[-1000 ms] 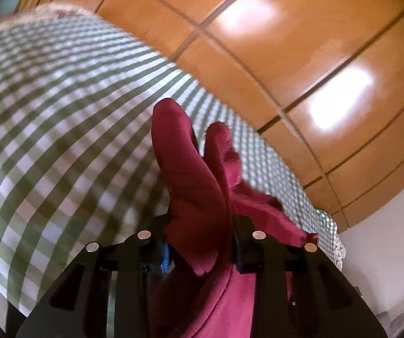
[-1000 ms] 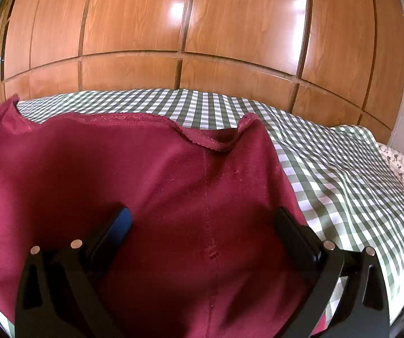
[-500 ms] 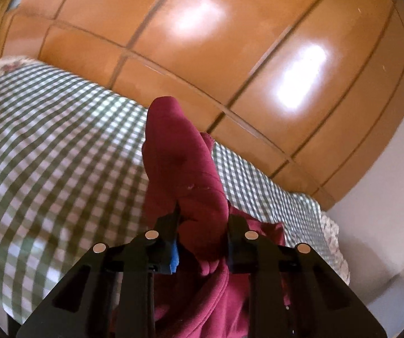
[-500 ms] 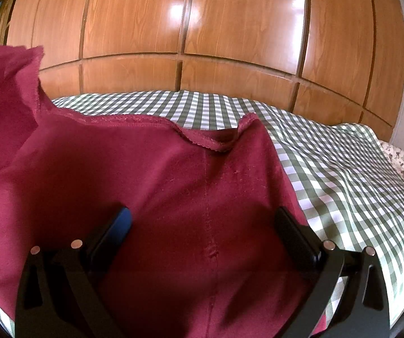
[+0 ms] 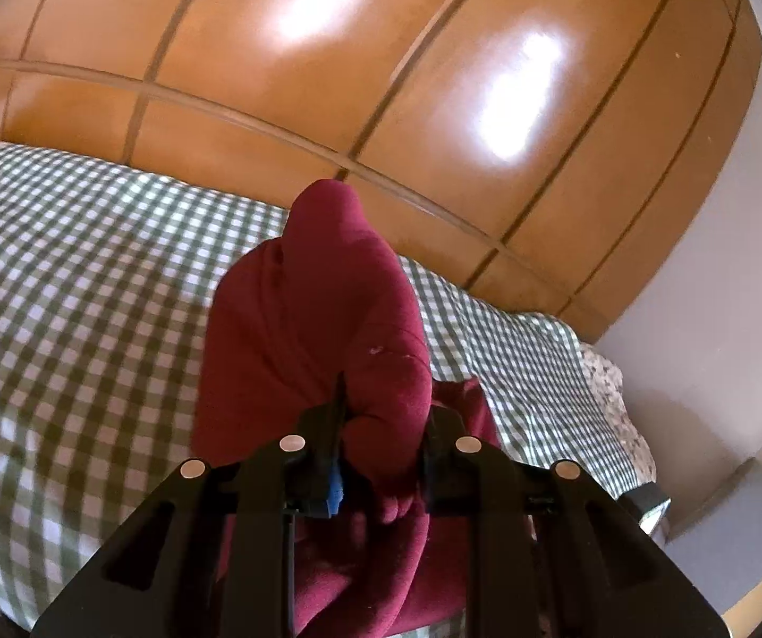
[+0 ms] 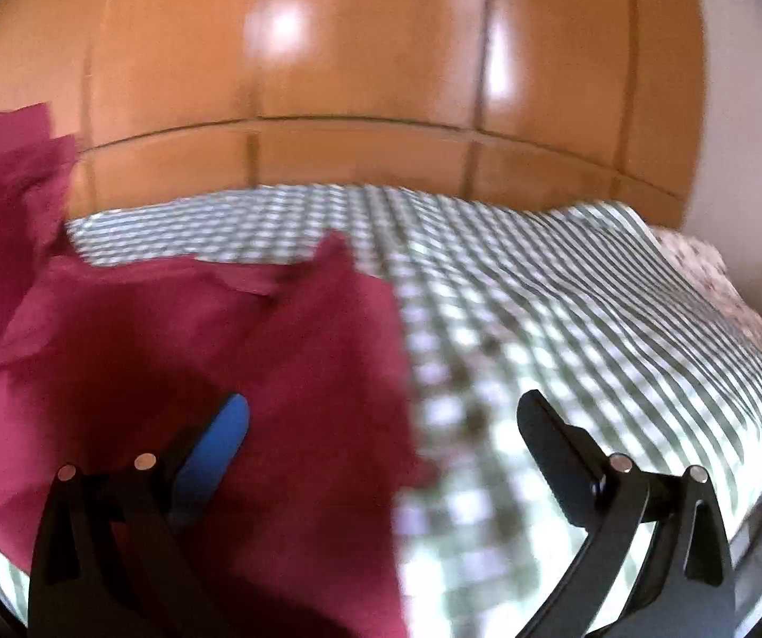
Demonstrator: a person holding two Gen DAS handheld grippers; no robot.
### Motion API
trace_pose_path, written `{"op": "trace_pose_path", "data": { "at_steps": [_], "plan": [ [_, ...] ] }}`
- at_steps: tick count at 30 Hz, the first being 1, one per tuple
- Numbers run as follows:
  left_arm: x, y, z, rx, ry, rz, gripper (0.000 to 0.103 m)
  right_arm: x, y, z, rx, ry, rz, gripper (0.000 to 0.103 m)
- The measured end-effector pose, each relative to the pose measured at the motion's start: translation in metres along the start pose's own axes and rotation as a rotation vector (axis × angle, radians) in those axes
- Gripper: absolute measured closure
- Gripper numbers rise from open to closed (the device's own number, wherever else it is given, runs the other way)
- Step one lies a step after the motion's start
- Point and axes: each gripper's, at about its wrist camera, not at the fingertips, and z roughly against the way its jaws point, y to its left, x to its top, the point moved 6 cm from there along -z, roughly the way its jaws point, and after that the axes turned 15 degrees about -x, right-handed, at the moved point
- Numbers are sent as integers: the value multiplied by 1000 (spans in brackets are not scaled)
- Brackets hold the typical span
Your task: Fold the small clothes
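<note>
Looking for brands, labels or writing, we find none that can be read on anything in view.

Our left hand-held gripper point(image 5: 381, 457) is clenched on a bunched fold of the dark red garment point(image 5: 317, 319); its jaws have just been closing, with the cloth between them. The fold stands up above the fingers and the rest of the cloth hangs down out of the left wrist view, so we cannot tell how much of it is lifted. A blue pad point(image 5: 334, 489) shows at the left finger.

Our right hand-held gripper point(image 6: 381, 436) is released, its jaws spread wide and pressing on nothing. Its left finger, with a blue pad point(image 6: 221, 441), stands over the garment point(image 6: 285, 383); its right finger is over the bare green-and-white checked sheet point(image 6: 567, 308) of the bed. The right wrist view is blurred, so seams and hems are hard to make out. The garment lies on the near left part of the bed, and one corner is raised at the far left, cut off by the frame.

To the right of the garment the sheet lies open as far as the bed's right edge, where a floral cloth point(image 6: 710, 276) shows. Wooden wardrobe panels point(image 5: 434, 80) rise just beyond the far edge, and a pale wall point(image 5: 726, 266) stands at the right.
</note>
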Motion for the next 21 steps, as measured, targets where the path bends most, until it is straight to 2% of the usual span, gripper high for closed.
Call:
{"op": "trace_pose_path", "data": {
  "at_steps": [6,12,21],
  "plan": [
    [-8,-22,-29,-55,58,-19,88,-22,-15,-20,106,120,-142,2],
    [-22,-41,-67,-96,128,-62,88,-28,-10,-18,93,32,-134,2],
    [-52,-76,-117,-131,234,-133,88,-26,-12,-20,115,0,-164,2]
  ]
}}
